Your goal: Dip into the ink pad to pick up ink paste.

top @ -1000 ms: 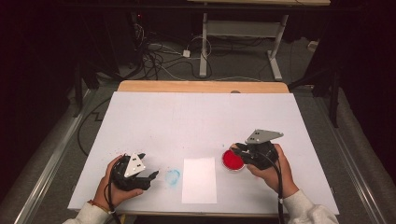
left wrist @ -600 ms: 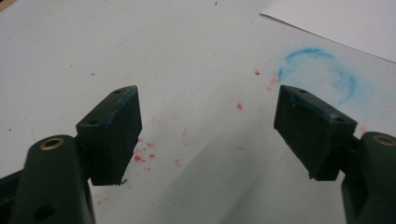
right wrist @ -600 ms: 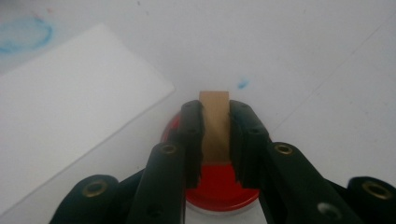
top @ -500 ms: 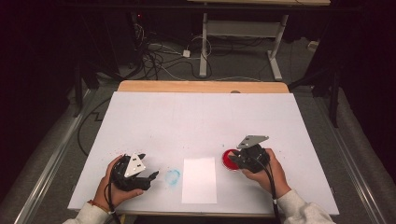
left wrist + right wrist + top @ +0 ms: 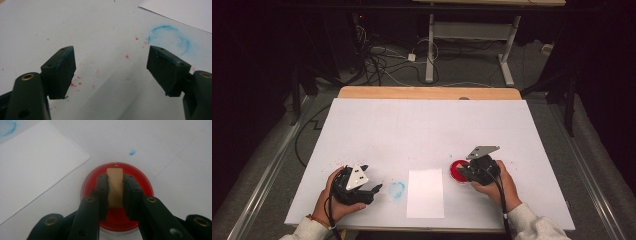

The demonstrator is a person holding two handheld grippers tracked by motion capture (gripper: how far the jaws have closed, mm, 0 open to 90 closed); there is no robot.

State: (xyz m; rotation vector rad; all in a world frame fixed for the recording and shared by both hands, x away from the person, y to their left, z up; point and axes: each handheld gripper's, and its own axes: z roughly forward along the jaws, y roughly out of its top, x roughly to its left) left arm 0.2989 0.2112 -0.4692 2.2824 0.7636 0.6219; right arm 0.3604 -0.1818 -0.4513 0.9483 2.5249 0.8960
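A round red dish of paint (image 5: 455, 171) sits on the white table cover, right of centre near the front. My right gripper (image 5: 465, 173) points down into it, shut on a small tan block (image 5: 114, 182) whose far end rests on the red surface (image 5: 143, 185). The right gripper (image 5: 115, 181) pads press both sides of the block. At the front left my left gripper (image 5: 374, 189) lies low on the table, its jaws wide open around nothing (image 5: 111, 65). A faint blue ring mark (image 5: 170, 37) lies just beyond the left gripper.
A white paper sheet (image 5: 425, 192) lies between the two hands, next to the blue ring (image 5: 397, 189). Small red specks (image 5: 75, 83) dot the cover by the left gripper. The wooden table edge (image 5: 427, 93) runs along the back; cables and desk legs (image 5: 432, 45) are beyond.
My right gripper has come down with the tan block until it sits in the red dish. The left gripper has stayed put.
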